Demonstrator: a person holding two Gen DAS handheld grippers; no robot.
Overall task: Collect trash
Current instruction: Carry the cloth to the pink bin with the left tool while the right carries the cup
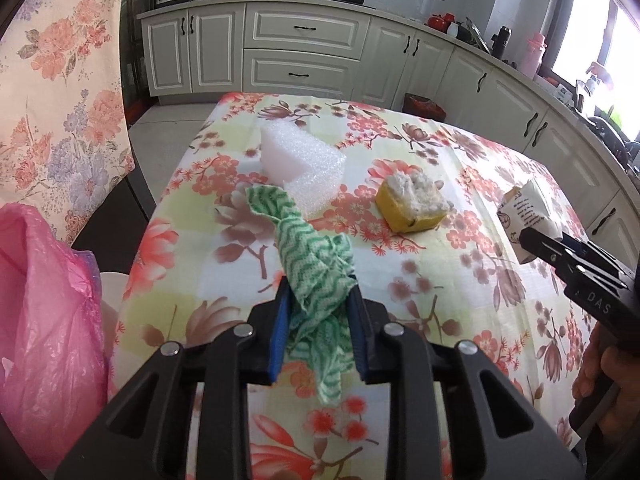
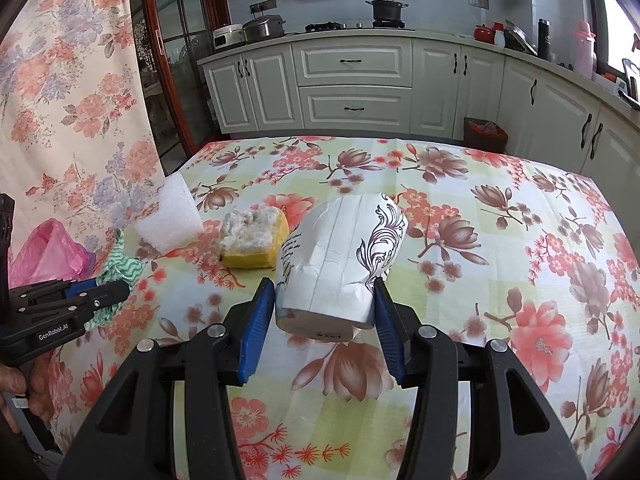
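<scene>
My left gripper (image 1: pixel 319 284) is shut on a crumpled green-and-white wavy cloth (image 1: pixel 312 248), whose far end trails onto the floral tablecloth (image 1: pixel 440 320). My right gripper (image 2: pixel 322 284) is shut on a crushed white paper cup (image 2: pixel 340 256) with dark scroll print, held tilted just above the table. In the left wrist view the cup (image 1: pixel 528 208) shows at the right edge, in the right gripper (image 1: pixel 524 236). A white foam block (image 1: pixel 304 164) and a yellow sponge (image 1: pixel 412 204) with a worn white top lie on the table beyond the cloth.
A pink plastic bag (image 1: pixel 44 320) hangs open off the table's left side, below a floral curtain (image 1: pixel 60 80). Kitchen cabinets (image 2: pixel 352 92) run along the back and right. A small red bin (image 2: pixel 486 130) stands on the floor past the table's far edge.
</scene>
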